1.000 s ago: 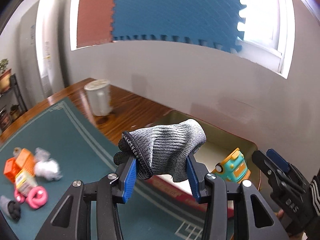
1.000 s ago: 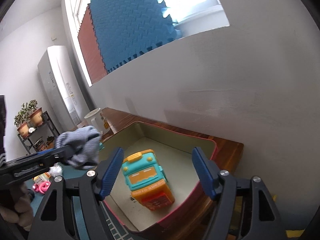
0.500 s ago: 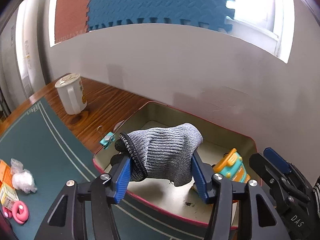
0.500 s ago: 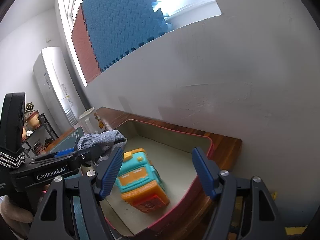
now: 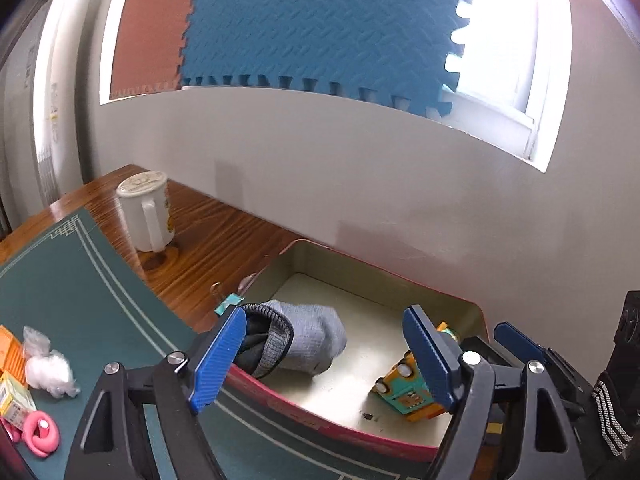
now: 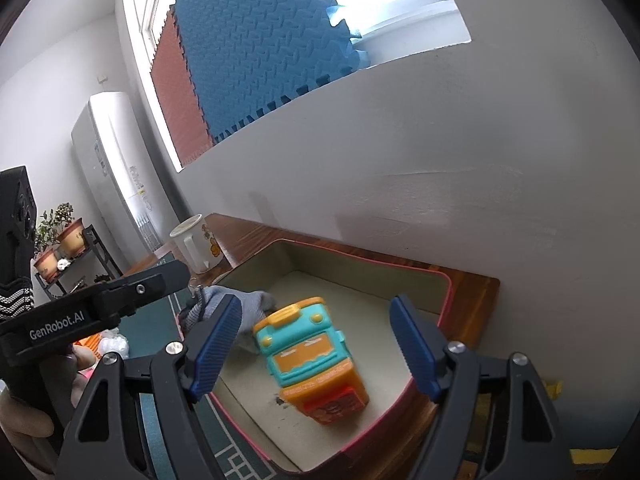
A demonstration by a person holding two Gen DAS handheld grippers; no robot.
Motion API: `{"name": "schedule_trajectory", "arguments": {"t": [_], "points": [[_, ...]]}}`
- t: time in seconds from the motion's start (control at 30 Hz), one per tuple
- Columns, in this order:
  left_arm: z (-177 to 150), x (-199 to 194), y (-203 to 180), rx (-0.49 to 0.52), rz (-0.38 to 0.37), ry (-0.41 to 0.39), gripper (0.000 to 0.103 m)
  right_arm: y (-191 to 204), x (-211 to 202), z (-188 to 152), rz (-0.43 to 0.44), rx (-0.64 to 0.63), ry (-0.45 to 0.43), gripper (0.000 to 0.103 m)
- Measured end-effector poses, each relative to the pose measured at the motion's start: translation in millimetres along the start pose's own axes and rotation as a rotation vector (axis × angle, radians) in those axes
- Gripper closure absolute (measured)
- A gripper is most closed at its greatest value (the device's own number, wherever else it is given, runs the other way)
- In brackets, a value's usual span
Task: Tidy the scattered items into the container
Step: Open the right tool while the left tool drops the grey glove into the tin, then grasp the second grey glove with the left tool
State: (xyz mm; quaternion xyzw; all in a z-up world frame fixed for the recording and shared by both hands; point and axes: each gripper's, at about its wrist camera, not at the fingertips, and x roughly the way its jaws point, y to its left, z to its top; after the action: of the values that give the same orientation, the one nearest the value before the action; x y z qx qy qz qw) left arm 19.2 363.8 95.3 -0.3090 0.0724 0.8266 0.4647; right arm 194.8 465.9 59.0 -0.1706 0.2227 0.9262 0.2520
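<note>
- left gripper jaws opening, nothing pinched; grey glove just past its left pad, lying on the container near rim, mostly inside
- right gripper jaws opening, empty, over toy truck in container
- risk: glove cuff overhangs the rim, could slide out or snag the left pad on pullback
- left of tongs: white mug, binder clip, pink ring, white wad on mat, still to collect
- the two grippers are close together, could bump

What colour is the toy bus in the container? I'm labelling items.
Teal and orange toy bus; right wrist view.
</note>
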Motion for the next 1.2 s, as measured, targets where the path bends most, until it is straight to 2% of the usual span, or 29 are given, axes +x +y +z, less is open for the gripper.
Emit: {"name": "schedule_trajectory", "arguments": {"t": [0.23, 0.5, 0.77, 0.97, 1.07, 1.2], "points": [[-13, -17, 33, -0.059, 0.09, 0.003, 0.021, 29, 7, -7, 0.06, -0.045, 0.034, 0.023], [-45, -57, 106, -0.202, 0.246, 0.022, 0.021, 82, 22, -19, 0.183, -0.111, 0.115, 0.022], [-90, -122, 196, -0.378, 0.419, 0.022, 0.021, 146, 35, -41, 0.301, -0.171, 0.206, 0.021], [-134, -165, 267, -0.564, 0.525, 0.036, 0.02, 186, 41, -56, 0.341, -0.23, 0.244, 0.021], [-154, -180, 299, -0.697, 0.563, 0.042, 0.021, 199, 45, -63, 0.353, -0.252, 0.263, 0.021], [-172, -183, 328, -0.848, 0.569, 0.061, 0.021, 212, 52, -71, 0.363, -0.274, 0.284, 0.021]]}}
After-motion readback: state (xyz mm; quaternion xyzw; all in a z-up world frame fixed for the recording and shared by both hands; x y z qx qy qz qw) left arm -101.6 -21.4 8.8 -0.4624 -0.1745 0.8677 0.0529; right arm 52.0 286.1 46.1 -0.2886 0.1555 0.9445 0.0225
